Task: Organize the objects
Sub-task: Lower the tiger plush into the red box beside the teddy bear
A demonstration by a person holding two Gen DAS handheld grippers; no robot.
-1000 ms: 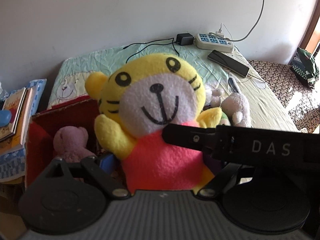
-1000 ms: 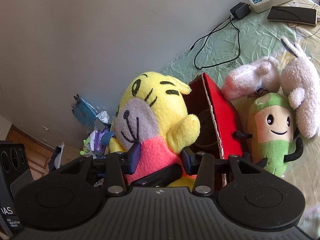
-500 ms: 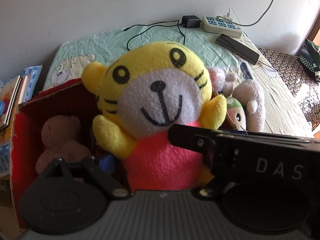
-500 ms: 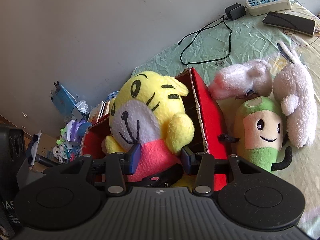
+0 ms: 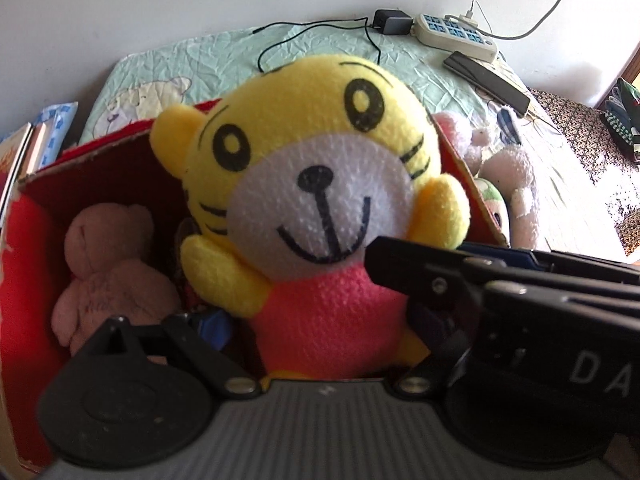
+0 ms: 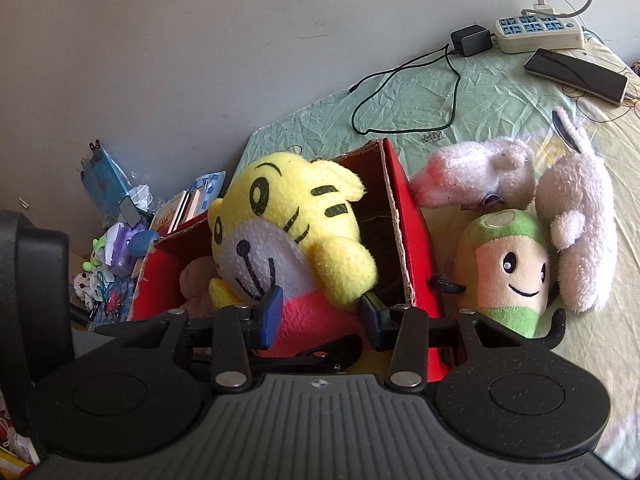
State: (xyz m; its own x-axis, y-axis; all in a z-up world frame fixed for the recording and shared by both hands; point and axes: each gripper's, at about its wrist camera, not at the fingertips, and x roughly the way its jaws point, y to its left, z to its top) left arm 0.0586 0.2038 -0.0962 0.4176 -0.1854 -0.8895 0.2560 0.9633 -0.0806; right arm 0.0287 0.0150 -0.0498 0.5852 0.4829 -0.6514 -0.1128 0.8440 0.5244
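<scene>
Over red box (image 6: 412, 248) | tiger plush (image 5: 320, 208) clamped between both grippers, left gripper (image 5: 320, 320) and right gripper (image 6: 318, 312) | stowed: pink bear (image 5: 108, 264) | left on bed: green plush (image 6: 508, 272), two white plushes.

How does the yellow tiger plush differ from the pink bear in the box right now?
The yellow tiger plush is upright, facing the left camera; the pink bear shows its back. The tiger is bigger, rising above the red box rim; the bear sits low inside. Both grippers' jaws flank the tiger; nothing holds the bear. Both are soft toys.
</scene>
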